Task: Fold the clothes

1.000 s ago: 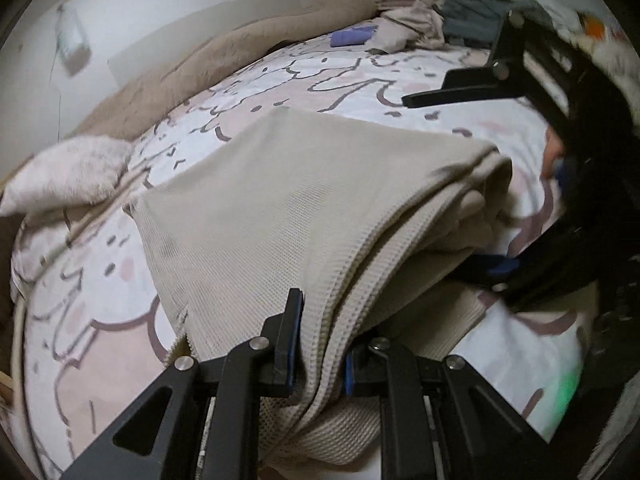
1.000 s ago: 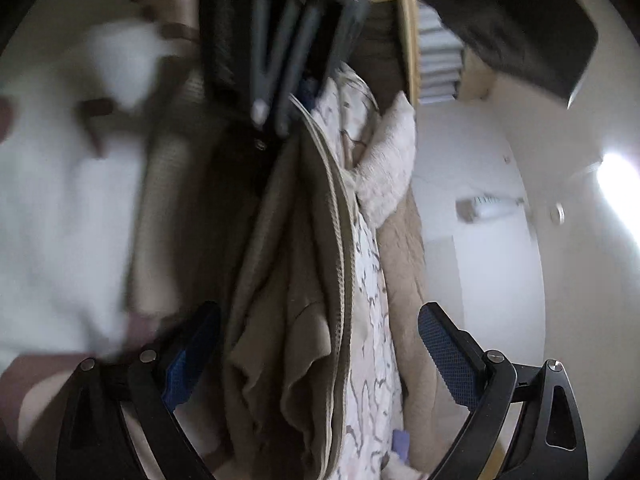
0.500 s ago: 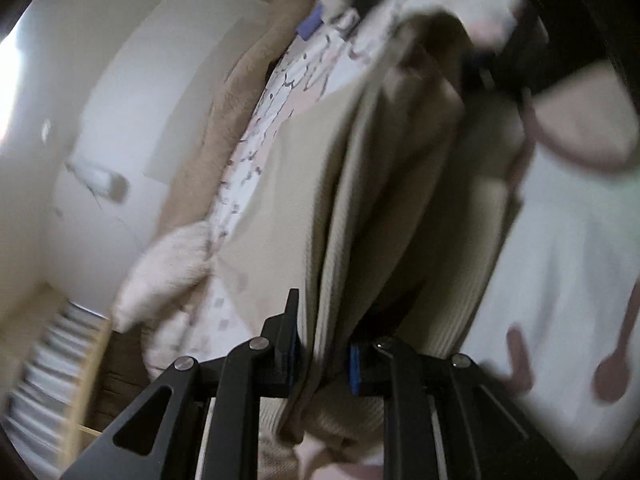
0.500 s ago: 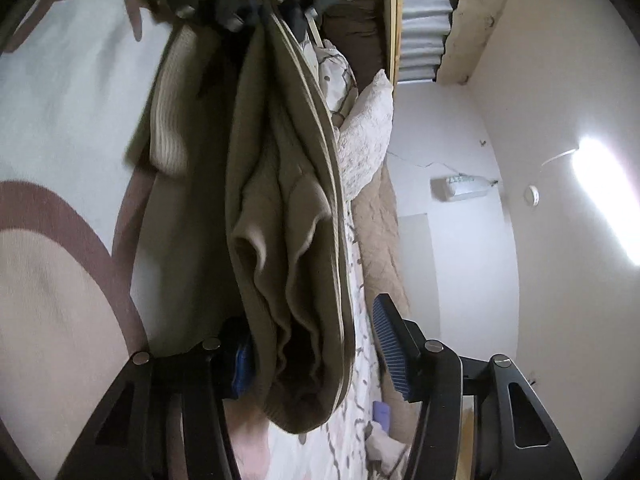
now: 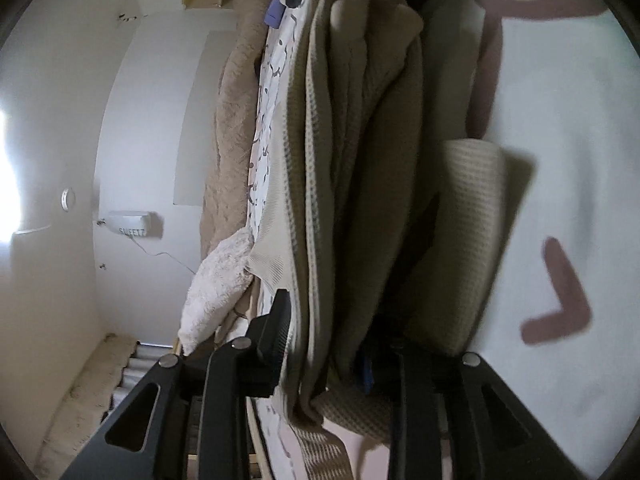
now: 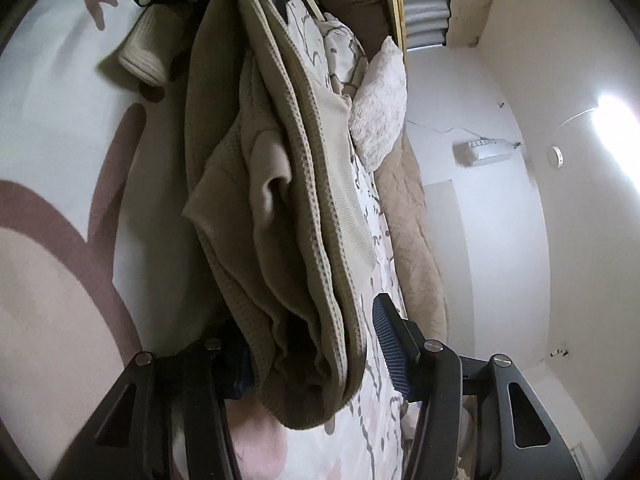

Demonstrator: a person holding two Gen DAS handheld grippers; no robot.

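Hanging down the middle of both views is a beige waffle-knit top [image 5: 360, 160], folded into a thick, loose bundle of several layers. It lies against a white bed sheet [image 5: 560, 160] printed with pink-brown shapes. One ribbed cuff curls out to the right of centre.

The top looks soft, light and floppy. It would probably sag and slide open if it were gripped by one layer only. The safest hold seems to be across all the stacked edges at each end of the bundle.

At the bottom of the left view, the left claw [image 5: 320, 344] has just been opening. Cloth fills its gap and touches the left finger, but whether the pads press on it cannot be told.

At the bottom of the right view, the right claw [image 6: 312, 352] has just been closing around the bundle's end. Its right pad stands clear of the cloth, so it is not gripping.

A fluffy white pillow [image 5: 216, 280] and a tan blanket [image 5: 232, 100] lie beyond the top.

At middle left, a white box on the wall [image 5: 132, 226] carries grey lettering that looks like "SWEET", but its last characters are unclear.
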